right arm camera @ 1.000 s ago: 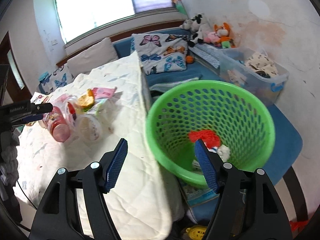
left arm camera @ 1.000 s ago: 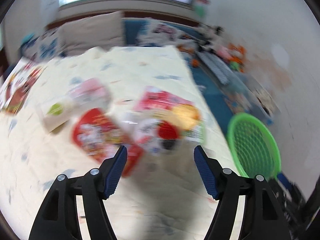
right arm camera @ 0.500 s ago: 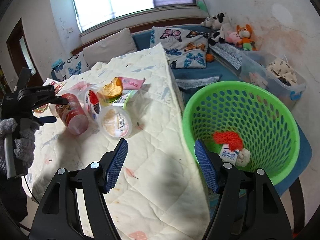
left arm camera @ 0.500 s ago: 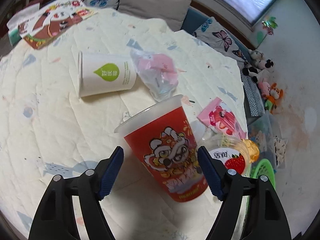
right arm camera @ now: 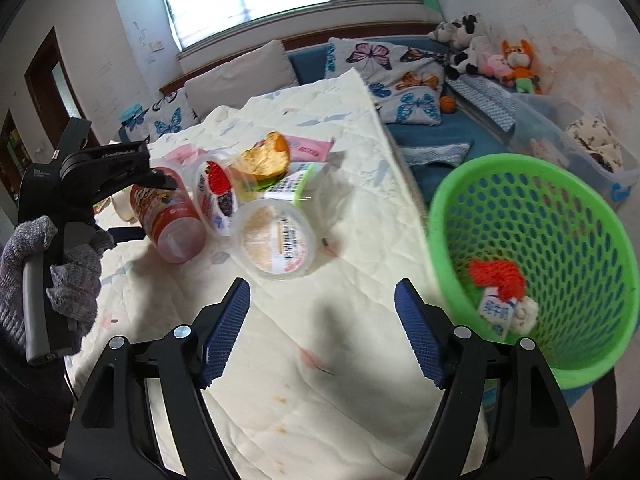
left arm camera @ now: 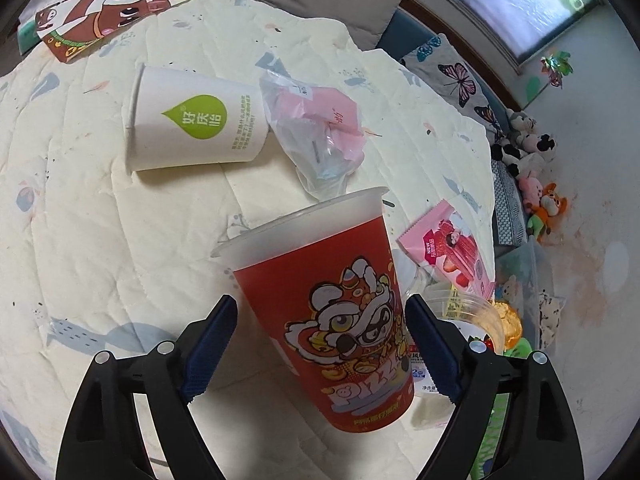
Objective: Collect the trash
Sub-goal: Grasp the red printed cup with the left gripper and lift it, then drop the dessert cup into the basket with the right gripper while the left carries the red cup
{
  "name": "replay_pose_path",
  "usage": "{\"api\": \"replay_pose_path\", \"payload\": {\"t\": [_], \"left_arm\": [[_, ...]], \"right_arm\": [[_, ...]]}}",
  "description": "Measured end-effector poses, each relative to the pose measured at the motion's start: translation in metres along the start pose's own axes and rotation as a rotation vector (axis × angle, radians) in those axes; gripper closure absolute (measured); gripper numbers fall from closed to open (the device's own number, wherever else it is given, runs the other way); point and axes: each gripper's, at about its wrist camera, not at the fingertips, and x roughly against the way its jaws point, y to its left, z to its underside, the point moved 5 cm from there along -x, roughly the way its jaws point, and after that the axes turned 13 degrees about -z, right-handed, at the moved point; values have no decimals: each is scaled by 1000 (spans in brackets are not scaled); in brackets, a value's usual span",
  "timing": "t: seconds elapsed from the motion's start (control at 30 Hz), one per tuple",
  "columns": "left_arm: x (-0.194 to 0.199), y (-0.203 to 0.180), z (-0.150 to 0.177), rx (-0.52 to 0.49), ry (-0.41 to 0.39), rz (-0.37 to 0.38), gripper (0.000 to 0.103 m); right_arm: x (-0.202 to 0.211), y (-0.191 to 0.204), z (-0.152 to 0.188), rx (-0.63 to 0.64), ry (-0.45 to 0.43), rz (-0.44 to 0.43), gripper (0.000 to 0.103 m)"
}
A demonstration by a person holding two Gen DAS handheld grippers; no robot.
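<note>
A red lion-print cup (left arm camera: pixel 340 320) lies on its side on the quilted table, between the open fingers of my left gripper (left arm camera: pixel 320 344); the jaws flank it without clamping. It also shows in the right wrist view (right arm camera: pixel 168 216), with the left gripper (right arm camera: pixel 152 176) over it. My right gripper (right arm camera: pixel 322 332) is open and empty above the table, left of the green basket (right arm camera: pixel 560 208), which holds a red net and a small carton. A clear round tub (right arm camera: pixel 276 240), a strawberry tub (right arm camera: pixel 218 192) and a gold wrapper (right arm camera: pixel 268 156) lie beyond it.
A white paper cup (left arm camera: pixel 192 120) lies on its side beside a plastic bag with pink paper (left arm camera: pixel 320 128). A pink snack packet (left arm camera: pixel 448 252) lies to the right. A picture book (left arm camera: pixel 108 8) sits at the far left. A sofa with cushions (right arm camera: pixel 400 68) stands behind.
My left gripper has moved in around the red cup, which now sits between its fingers. My right gripper has swung left, from over the basket to over the table.
</note>
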Motion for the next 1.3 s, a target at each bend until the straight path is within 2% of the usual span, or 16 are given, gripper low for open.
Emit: {"api": "replay_pose_path", "payload": {"t": [0.17,0.23,0.47,0.73,0.83,1.1,1.3], "left_arm": [[-5,-3,1,-11,2,0,20],[-5,-3,1,-12,5,11,25],[-3,1,0,-14,28,54,27],[15,9,2,-64,17,90,31],[25,10,4,-100,-9,102,31],[60,3,17,-277,-150,118,32],[77,-2,28,-357,-173,158,32]], "right_arm": [[-22,9,-5,-11,16,-26,27],[-30,12,-8,-12,22,-30,27],[-52,18,-16,-22,29,-40,27],[-70,16,-20,-46,35,-26,28],[-74,14,-21,-63,38,-34,34],[-64,17,-20,-51,21,-42,34],[-44,16,-14,-34,8,-38,34]]}}
